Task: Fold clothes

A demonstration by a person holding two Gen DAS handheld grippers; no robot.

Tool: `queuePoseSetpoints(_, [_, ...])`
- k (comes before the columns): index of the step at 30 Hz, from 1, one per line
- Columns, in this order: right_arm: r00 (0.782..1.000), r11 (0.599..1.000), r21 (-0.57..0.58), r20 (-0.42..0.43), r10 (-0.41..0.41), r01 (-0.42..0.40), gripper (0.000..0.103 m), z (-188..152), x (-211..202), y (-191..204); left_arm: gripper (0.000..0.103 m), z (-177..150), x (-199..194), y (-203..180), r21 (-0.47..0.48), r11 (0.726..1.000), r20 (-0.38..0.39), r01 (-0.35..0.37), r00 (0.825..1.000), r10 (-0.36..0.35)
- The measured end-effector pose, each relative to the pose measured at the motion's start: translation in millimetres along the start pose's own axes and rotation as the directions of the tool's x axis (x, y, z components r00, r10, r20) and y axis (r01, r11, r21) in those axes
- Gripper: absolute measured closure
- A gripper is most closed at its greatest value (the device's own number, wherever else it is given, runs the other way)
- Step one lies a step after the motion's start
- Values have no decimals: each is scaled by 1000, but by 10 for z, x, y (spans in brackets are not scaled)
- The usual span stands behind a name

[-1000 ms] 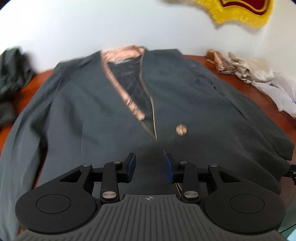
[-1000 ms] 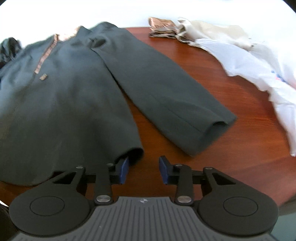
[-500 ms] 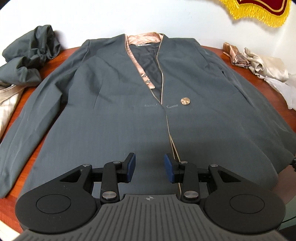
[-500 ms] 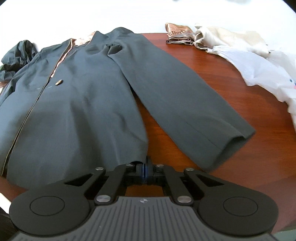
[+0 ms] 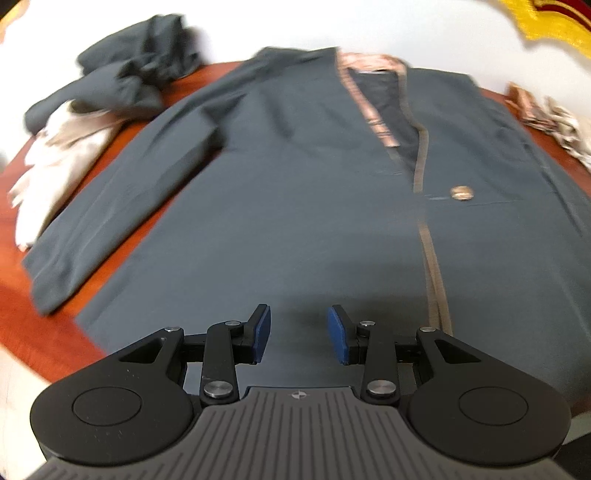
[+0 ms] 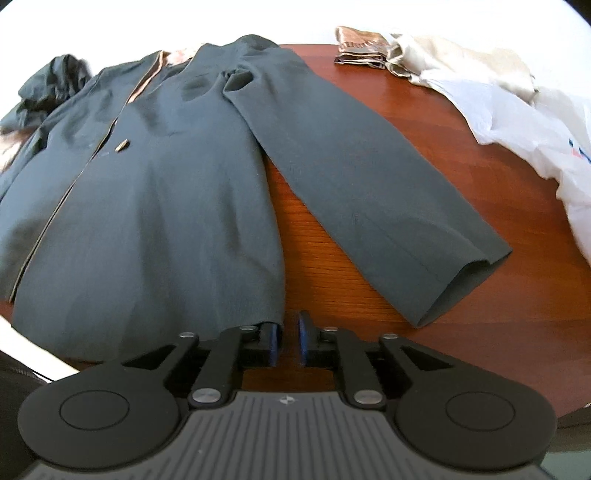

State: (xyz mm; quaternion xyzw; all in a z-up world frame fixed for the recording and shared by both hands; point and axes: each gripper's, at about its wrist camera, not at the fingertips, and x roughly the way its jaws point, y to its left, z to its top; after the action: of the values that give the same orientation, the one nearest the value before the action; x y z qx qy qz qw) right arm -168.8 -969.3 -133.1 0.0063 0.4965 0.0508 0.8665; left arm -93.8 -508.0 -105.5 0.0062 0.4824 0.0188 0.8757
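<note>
A dark grey jacket point(image 5: 295, 192) with a pink-bronze lining and one gold button point(image 5: 461, 192) lies flat, front up, on a round red-brown wooden table point(image 6: 406, 110). Its sleeves spread out to both sides. My left gripper point(image 5: 299, 332) is open and empty, just above the jacket's lower hem left of the front opening. My right gripper point(image 6: 287, 341) is slightly open at the hem's right corner point(image 6: 273, 321) of the jacket point(image 6: 166, 203); the corner lies against the left finger, not pinched. The jacket's right sleeve point(image 6: 369, 177) lies diagonally on the table.
A crumpled dark grey garment point(image 5: 136, 81) and a cream cloth point(image 5: 59, 162) lie at the table's left. A folded brown patterned cloth point(image 6: 360, 46), a beige garment point(image 6: 461, 59) and a white garment point(image 6: 535, 125) lie at the back right. A yellow-fringed banner point(image 5: 546, 22) hangs on the wall.
My left gripper has shifted left along the hem, still open. My right gripper closed at the hem corner half a second ago and now stands slightly apart again.
</note>
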Motion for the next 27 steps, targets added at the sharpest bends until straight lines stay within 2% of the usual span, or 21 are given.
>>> queuePoseSetpoints(2, [1000,1000,-16,-4,-1,1,72,1,-21,0,56,-51,4,166,-24,999,3,-36,999,36])
queuePoseSetpoints(6, [1000,999,-41,-13,-15,14,66,-4,-83,-10,56,-100,32,423,-47,994,4,-95,995,95])
queuePoseSetpoints(16, [998,998,-32,-4,-57,57,58,73,-120,194,52,-137,111,1040,-87,981,-7,-172,985,172])
queuePoseSetpoints(23, [997,997,1,-15,-80,80,51,129,-115,502,51,-129,143,1430,-97,983,-17,-158,987,157])
queuePoseSetpoints(27, [994,994,21,-15,-107,107,47,159,-133,678,51,-74,278,1677,-109,987,-36,-116,993,113])
